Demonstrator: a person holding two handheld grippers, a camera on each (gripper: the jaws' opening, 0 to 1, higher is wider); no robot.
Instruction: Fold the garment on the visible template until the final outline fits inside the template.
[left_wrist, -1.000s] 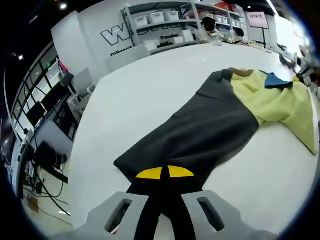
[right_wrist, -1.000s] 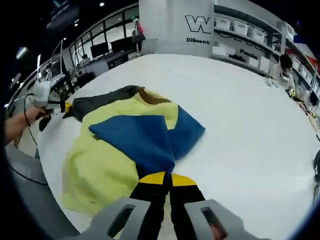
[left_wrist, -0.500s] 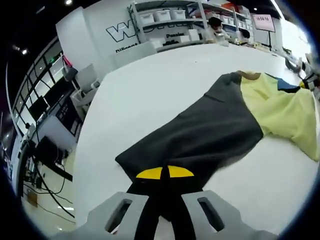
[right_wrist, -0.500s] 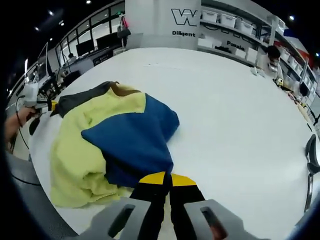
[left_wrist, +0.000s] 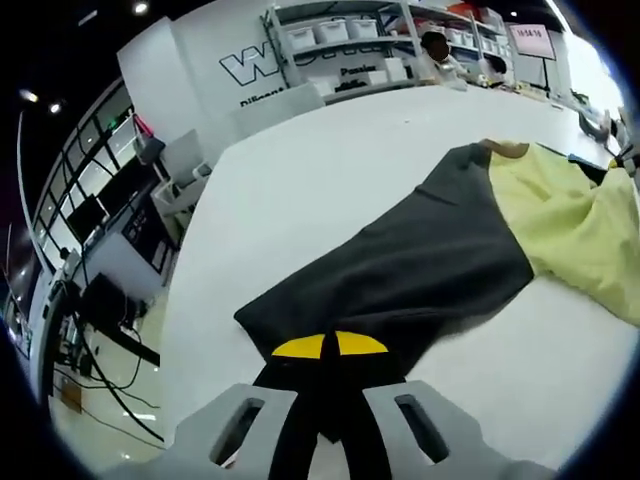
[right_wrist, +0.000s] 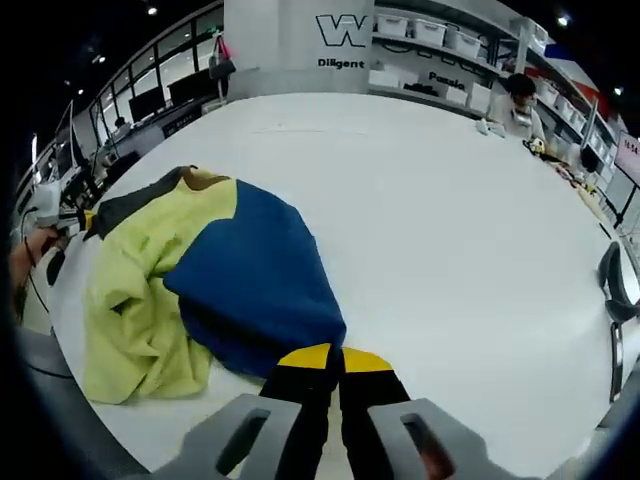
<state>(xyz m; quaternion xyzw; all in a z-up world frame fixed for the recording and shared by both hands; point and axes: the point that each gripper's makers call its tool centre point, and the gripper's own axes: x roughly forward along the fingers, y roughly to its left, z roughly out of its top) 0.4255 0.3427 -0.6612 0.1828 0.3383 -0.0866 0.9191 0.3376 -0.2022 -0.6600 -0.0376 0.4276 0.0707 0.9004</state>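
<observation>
In the left gripper view, the left gripper (left_wrist: 330, 345) is closed on the dark grey edge of the garment (left_wrist: 420, 265), its yellow-tipped jaws pressed together with the cloth between them. The garment lies on the white table (left_wrist: 330, 160) and stretches away from the jaws toward the right, grey first, then pale yellow (left_wrist: 575, 225) near the right edge. At its far end a brown collar part (left_wrist: 505, 148) shows. Behind the table stands a white wall (left_wrist: 215, 75) with a big black "W" and smaller letters under it, which I cannot read fully. Shelves (left_wrist: 350, 35) with white boxes are beside it, and a person (left_wrist: 440, 50) sits there.

In the right gripper view, the right gripper (right_wrist: 335, 358) is closed too, pinching the blue part (right_wrist: 260, 280) of the garment. The blue cloth lies bunched over the yellow part (right_wrist: 135, 290), and a grey strip (right_wrist: 130, 205) shows at the far left. A hand (right_wrist: 25, 255) appears at the left edge. On the pillar (right_wrist: 300, 45) one reads "W" and "Diligent".
</observation>
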